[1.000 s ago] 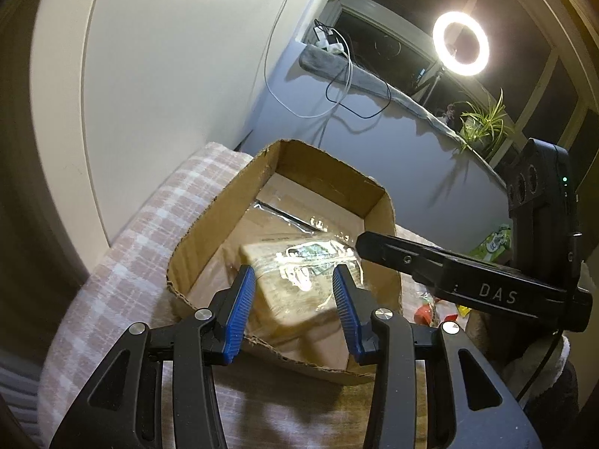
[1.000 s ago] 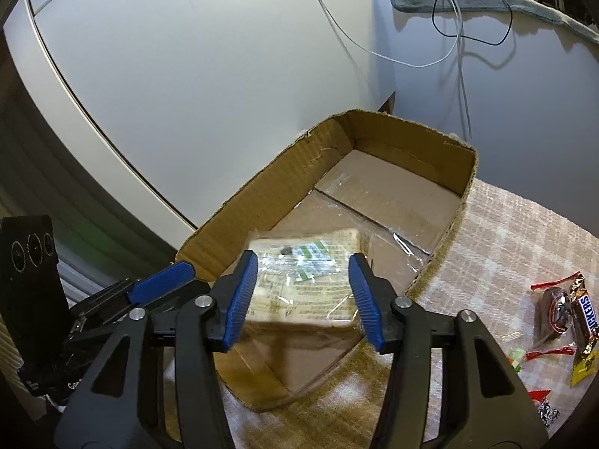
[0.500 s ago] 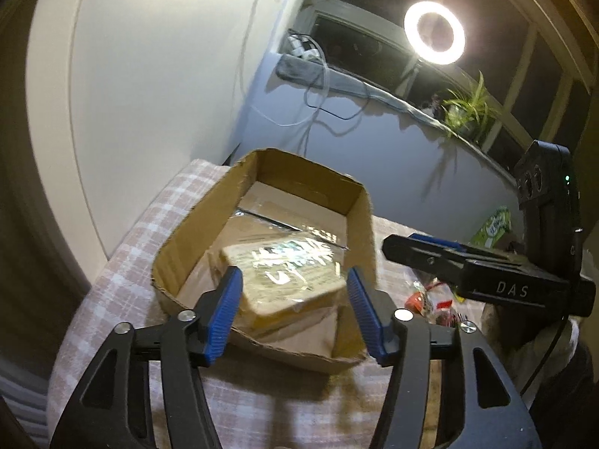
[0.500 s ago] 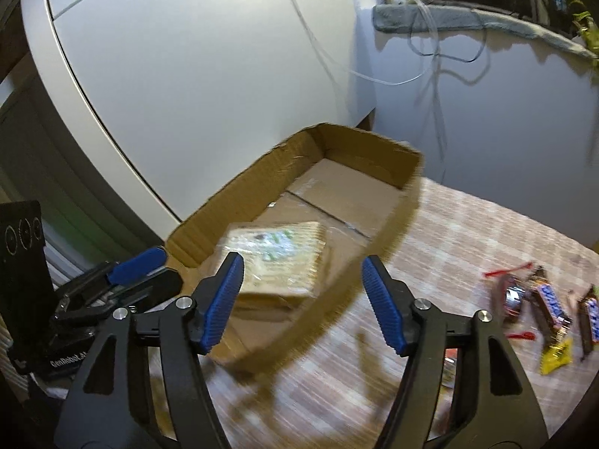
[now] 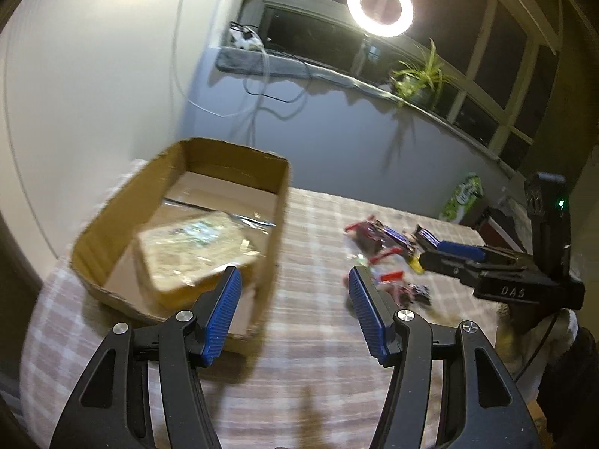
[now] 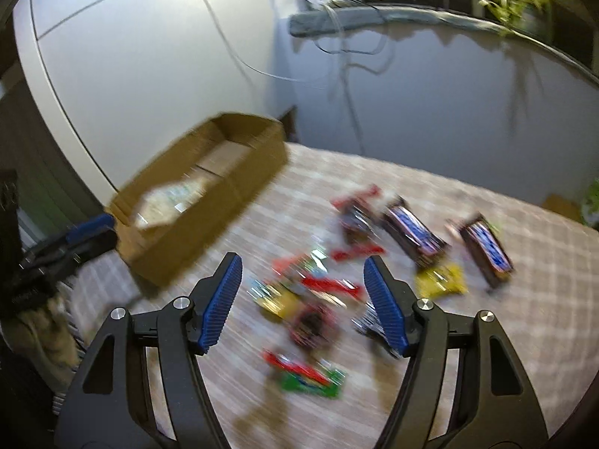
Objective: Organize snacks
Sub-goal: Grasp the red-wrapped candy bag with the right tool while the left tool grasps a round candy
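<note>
Plaid cloth (image 6: pixel 505 336) beneath, both my grippers, left (image 5: pixel 294 312) and right (image 6: pixel 301 301), gape empty; I should settle squarely over one candy bar (image 6: pixel 413 234) before pinching.

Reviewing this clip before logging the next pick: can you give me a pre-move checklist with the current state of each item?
1. right gripper open and holding nothing: ok.
2. left gripper open and holding nothing: ok.
3. Wrapped pale packet lies inside the cardboard box: ok.
4. Loose snacks on the checked cloth sit ahead of the right gripper's fingers: ok.
5. Which snack lies exactly between the fingers: cannot tell, the view is blurred.
6. Free floor space in the box beyond the packet: ok.
</note>
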The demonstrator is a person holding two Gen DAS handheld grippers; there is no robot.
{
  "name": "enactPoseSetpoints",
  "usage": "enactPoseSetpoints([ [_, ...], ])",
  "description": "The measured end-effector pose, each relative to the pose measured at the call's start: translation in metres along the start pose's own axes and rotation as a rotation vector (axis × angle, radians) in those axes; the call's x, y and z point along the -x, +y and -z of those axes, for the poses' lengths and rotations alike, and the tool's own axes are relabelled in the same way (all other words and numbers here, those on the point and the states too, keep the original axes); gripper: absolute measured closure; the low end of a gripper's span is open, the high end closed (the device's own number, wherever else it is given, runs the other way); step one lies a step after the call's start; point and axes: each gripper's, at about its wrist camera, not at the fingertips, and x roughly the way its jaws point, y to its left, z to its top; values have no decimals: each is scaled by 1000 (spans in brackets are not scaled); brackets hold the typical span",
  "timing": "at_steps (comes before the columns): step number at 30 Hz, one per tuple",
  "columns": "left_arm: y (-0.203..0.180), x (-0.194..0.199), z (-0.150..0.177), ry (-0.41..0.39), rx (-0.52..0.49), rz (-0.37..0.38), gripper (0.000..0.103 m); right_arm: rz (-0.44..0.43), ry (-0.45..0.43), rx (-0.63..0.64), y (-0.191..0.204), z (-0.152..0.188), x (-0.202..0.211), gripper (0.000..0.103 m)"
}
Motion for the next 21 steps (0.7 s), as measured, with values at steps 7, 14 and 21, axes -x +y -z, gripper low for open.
enactPoseSetpoints([
  [7, -32, -28, 15, 76, -45, 46, 44, 59, 42, 6, -26, 33, 2, 33],
  [14, -47, -57, 28, 158, -64, 71, 55, -5, 71, 22, -19, 46, -8, 41],
  [21, -54, -81, 32, 212, -84, 83, 61, -35, 137, 38, -9, 44, -37, 56],
])
